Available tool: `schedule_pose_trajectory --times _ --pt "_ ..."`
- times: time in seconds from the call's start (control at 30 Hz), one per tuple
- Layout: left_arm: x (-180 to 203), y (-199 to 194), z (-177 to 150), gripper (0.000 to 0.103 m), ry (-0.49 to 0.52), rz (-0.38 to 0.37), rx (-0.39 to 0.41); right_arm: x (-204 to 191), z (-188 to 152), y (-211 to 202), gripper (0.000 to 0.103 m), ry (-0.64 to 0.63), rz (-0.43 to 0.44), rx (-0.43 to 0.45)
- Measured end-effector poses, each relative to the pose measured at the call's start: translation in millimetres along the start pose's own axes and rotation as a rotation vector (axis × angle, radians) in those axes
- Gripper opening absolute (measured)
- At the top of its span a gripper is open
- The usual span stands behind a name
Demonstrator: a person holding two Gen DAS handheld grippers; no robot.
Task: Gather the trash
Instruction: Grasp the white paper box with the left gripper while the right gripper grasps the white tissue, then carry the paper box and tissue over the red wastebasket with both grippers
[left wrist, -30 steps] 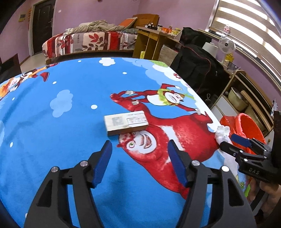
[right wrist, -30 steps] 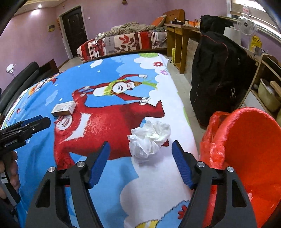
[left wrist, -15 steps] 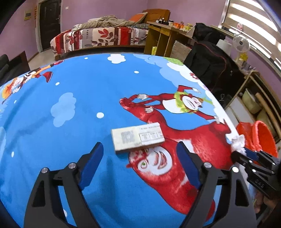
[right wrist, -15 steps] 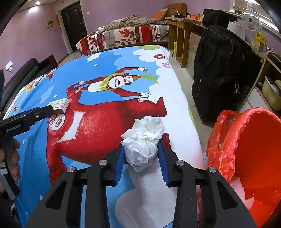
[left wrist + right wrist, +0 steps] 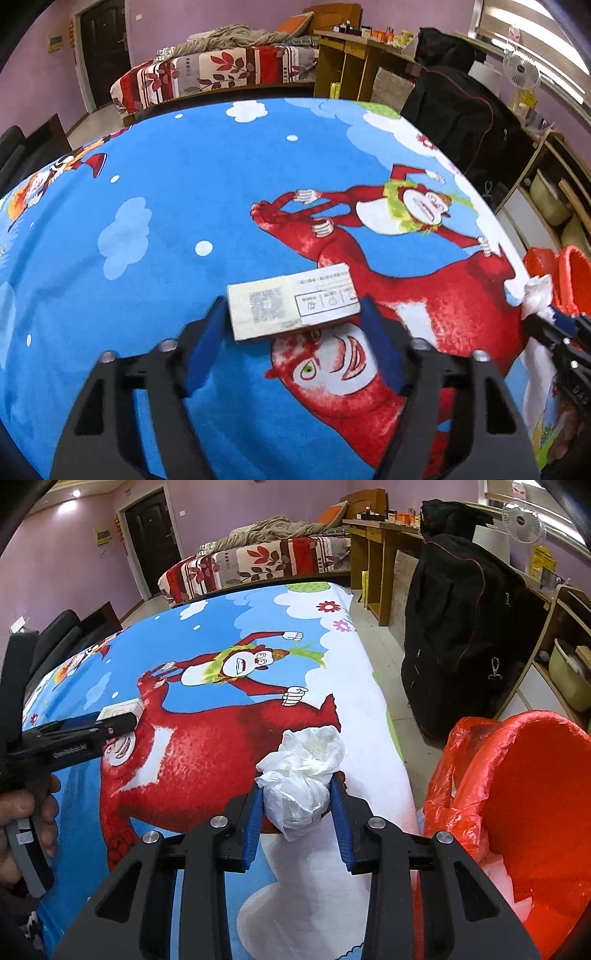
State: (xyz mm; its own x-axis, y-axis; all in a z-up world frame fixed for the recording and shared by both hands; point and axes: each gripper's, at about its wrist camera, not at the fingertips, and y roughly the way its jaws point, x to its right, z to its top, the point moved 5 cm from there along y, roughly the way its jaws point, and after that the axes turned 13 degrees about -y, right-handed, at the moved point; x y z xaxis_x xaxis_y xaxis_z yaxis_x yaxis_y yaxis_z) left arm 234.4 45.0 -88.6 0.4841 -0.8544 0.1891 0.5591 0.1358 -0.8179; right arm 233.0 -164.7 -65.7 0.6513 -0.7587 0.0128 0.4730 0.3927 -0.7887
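A flat white carton (image 5: pixel 291 304) with a QR code lies on the blue cartoon tablecloth (image 5: pixel 184 184). My left gripper (image 5: pixel 293 328) is open, its blue pads on either side of the carton's near edge, touching or nearly so. My right gripper (image 5: pixel 299 805) is shut on a crumpled white tissue (image 5: pixel 301 771) and holds it at the table's right edge. A red bin (image 5: pixel 517 812) lined with a red bag stands just right of it. The left gripper (image 5: pixel 110 723) and the carton (image 5: pixel 122 710) also show in the right wrist view.
A black bag (image 5: pixel 461 627) leans on a shelf unit beyond the bin. A bed (image 5: pixel 221 70) and a wooden desk (image 5: pixel 354 62) stand behind the table. White trash (image 5: pixel 495 878) lies inside the bin.
My right gripper closed on the tissue and lifted it slightly. My left gripper moved forward until the carton sits between its open pads.
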Motion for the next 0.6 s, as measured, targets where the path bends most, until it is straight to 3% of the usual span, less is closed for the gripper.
schedule_pose_trajectory --times 0.2,0.6 --pt "2.1 -5.0 -1.6 0.068 0.005 -0.006 0.007 3.2 -1.6 -8.0 0.034 0.006 -0.015 0.008" --pt "34.0 -41.8 -13.8 0.068 0.064 -0.096 0.054 11.2 -15.2 -46.1 0.034 0.011 -0.067 0.046"
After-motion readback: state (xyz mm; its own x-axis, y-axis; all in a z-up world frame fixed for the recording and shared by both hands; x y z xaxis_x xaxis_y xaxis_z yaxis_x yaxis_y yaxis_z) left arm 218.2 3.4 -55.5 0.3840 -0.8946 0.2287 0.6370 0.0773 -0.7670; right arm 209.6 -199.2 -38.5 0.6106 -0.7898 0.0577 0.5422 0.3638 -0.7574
